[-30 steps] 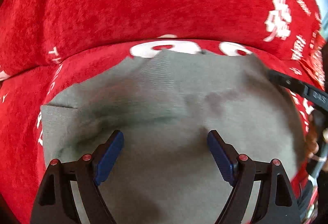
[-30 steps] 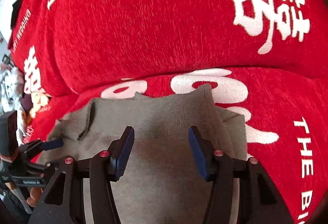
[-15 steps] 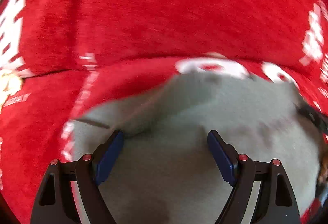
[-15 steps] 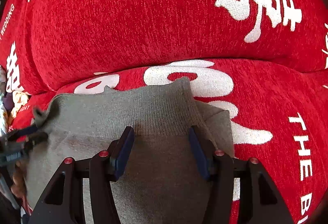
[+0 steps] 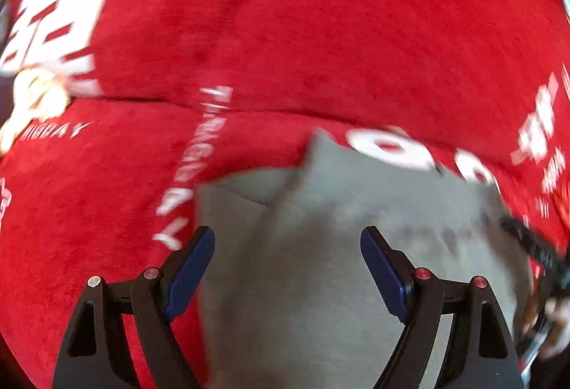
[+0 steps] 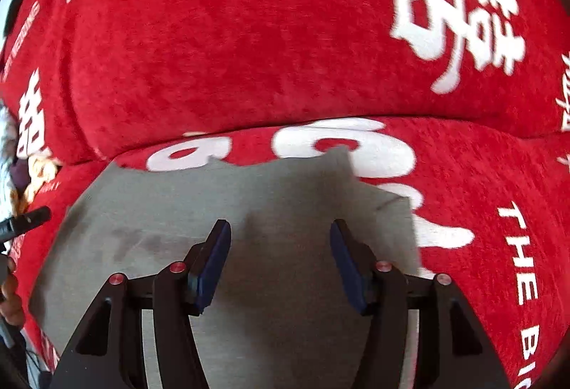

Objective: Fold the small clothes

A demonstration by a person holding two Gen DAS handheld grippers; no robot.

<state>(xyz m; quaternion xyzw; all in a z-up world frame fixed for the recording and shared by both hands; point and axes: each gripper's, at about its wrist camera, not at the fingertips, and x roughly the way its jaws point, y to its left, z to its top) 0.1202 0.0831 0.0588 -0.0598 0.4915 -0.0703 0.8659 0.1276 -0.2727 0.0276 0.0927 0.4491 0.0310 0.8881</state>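
Blur: since your left view smears, garment [image 5: 320, 282] folds unclear.
Left gripper [image 5: 286, 268]: spread wide over it, empty.
Right gripper [image 6: 279, 260]: parted above it, empty.

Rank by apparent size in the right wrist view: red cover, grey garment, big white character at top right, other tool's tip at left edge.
1. red cover
2. grey garment
3. white character
4. other tool's tip, mostly cut off by the frame, so its rank is unsure.
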